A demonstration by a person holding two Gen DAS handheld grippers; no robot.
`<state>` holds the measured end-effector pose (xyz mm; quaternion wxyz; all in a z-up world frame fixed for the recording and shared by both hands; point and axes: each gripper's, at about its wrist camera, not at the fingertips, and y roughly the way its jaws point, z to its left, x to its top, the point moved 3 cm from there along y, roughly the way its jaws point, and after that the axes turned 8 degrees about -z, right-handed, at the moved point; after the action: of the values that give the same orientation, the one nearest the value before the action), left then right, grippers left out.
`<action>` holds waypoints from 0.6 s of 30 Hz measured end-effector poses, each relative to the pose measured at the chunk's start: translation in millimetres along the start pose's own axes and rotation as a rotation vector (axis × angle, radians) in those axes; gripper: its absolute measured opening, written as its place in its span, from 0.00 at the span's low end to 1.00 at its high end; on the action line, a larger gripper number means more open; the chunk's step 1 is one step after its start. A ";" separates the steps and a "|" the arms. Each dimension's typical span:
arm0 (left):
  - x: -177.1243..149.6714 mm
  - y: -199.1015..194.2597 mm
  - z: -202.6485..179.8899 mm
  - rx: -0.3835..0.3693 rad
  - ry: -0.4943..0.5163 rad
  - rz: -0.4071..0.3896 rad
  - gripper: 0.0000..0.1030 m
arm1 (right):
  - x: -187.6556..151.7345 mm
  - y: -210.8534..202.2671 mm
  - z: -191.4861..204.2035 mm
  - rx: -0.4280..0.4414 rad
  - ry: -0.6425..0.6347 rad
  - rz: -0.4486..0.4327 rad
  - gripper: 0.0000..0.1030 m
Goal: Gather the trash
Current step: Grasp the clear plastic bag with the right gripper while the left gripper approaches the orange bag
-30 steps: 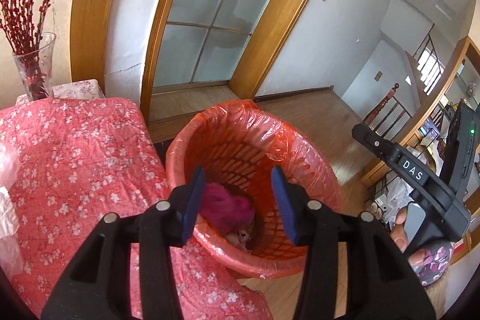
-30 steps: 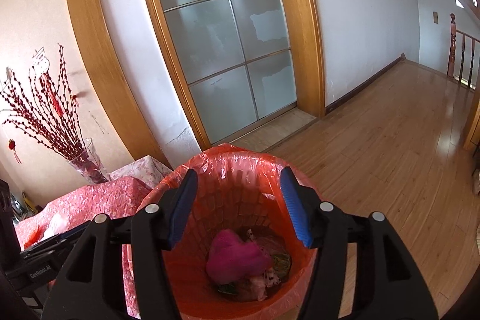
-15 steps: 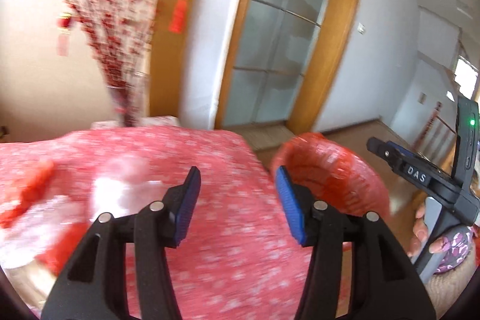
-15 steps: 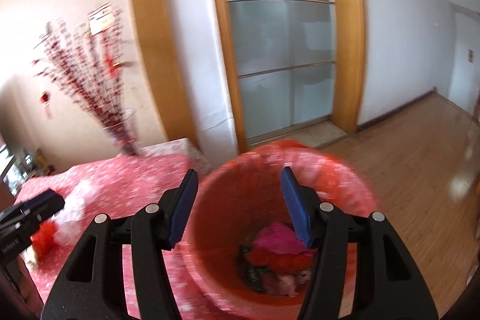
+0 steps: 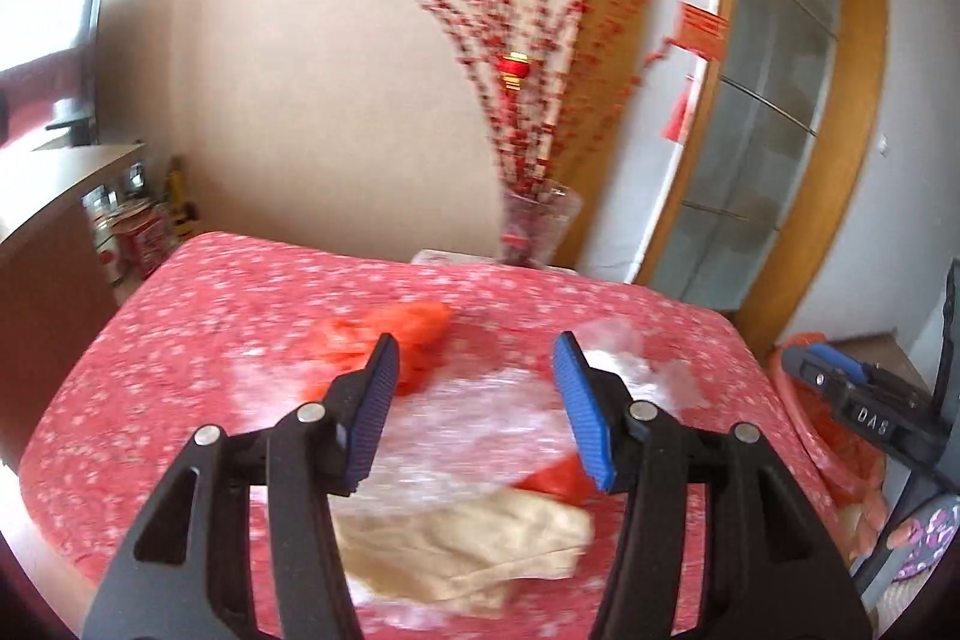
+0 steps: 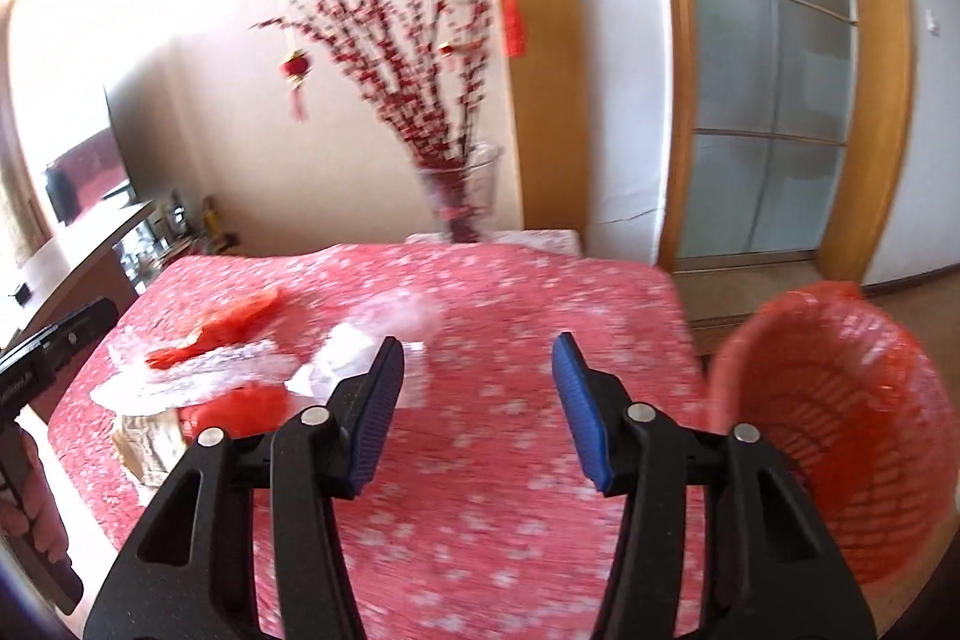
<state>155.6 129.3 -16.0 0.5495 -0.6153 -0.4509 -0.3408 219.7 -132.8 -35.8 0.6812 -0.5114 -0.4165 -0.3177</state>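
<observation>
Trash lies on the table's red flowered cloth [image 5: 180,340]: a crumpled orange bag [image 5: 408,334], clear plastic wrap [image 5: 480,418] and a beige wad [image 5: 474,544]. My left gripper [image 5: 475,358] hangs open above this pile with nothing between its fingers. My right gripper [image 6: 477,358] is over bare cloth to the right of the pile [image 6: 210,364]; its jaws are closing on nothing. The orange-lined bin [image 6: 840,430] stands off the table's right edge, beside the right gripper. Both views are motion-blurred.
A glass vase of red berry branches [image 5: 540,220] stands behind the table's far edge. A wood-framed glass door [image 6: 774,100] is at the back right. A low cabinet [image 5: 54,196] sits left of the table. A hand [image 6: 24,496] holds the left tool.
Both views have swung left from above the bin to over the table. The trash pile has come into view and the bin has slid to the right edge.
</observation>
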 end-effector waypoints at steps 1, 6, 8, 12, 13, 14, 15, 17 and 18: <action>2.1 -2.3 12.0 0.021 -0.018 -0.006 0.52 | -0.6 3.8 6.5 0.011 -0.002 0.007 0.49; 5.5 -7.8 53.2 0.084 -0.066 -0.015 0.52 | -5.2 31.5 46.0 0.069 -0.034 0.048 0.48; 6.3 -7.9 62.0 0.096 -0.084 -0.011 0.52 | -8.7 43.0 53.7 0.069 -0.046 0.064 0.48; 3.7 -6.4 74.5 0.102 -0.098 -0.003 0.52 | -17.6 66.5 64.8 0.053 -0.058 0.107 0.48; 3.0 -4.6 76.8 0.100 -0.102 0.004 0.52 | -20.5 73.0 66.3 0.049 -0.058 0.121 0.48; 1.4 -2.4 78.3 0.097 -0.104 0.009 0.52 | -24.1 80.1 66.7 0.047 -0.056 0.143 0.48; 0.1 -0.6 79.0 0.095 -0.106 0.015 0.52 | -28.5 87.0 66.9 0.047 -0.052 0.170 0.48; 0.0 6.6 79.6 0.088 -0.108 0.028 0.52 | -37.6 96.9 67.9 0.049 -0.045 0.211 0.48; -0.3 9.6 78.6 0.084 -0.109 0.033 0.52 | -42.3 101.3 68.9 0.050 -0.045 0.227 0.48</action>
<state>158.5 206.6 -32.7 0.5551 -0.6167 -0.4839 -0.2783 270.8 -38.5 -108.4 0.7159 -0.5452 -0.3787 -0.2164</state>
